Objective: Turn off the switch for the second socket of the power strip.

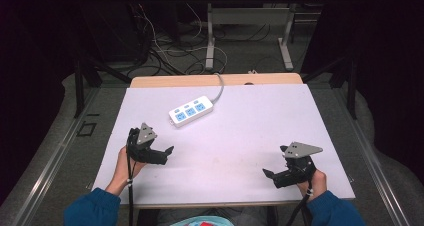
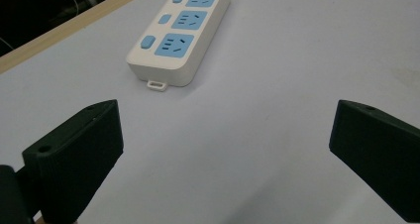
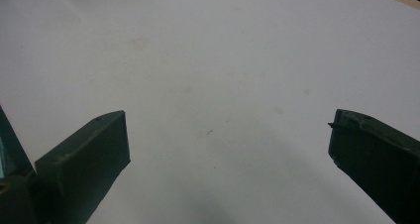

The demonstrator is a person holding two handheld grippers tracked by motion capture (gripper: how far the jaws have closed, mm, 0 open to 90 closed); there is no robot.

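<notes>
A white power strip [image 1: 190,111] with three blue sockets lies on the white tabletop [image 1: 260,116], left of centre towards the back. My left gripper [image 1: 162,147] is held at the left, a short way in front of the strip, and it stands open. In the left gripper view the strip [image 2: 181,33] lies ahead and to the left of the wide gap of my left gripper [image 2: 225,130], with its small hanging tab nearest. Near the front right my right gripper [image 1: 274,161] is open over bare tabletop, and in its own view my right gripper [image 3: 228,135] has nothing between its jaws.
The strip's grey cable [image 1: 220,86] runs off the table's wooden back edge [image 1: 215,79]. Behind the table, tangled cables [image 1: 165,56] lie on the floor near another table's metal legs [image 1: 286,41]. Blue sleeves [image 1: 90,211] come in at the bottom.
</notes>
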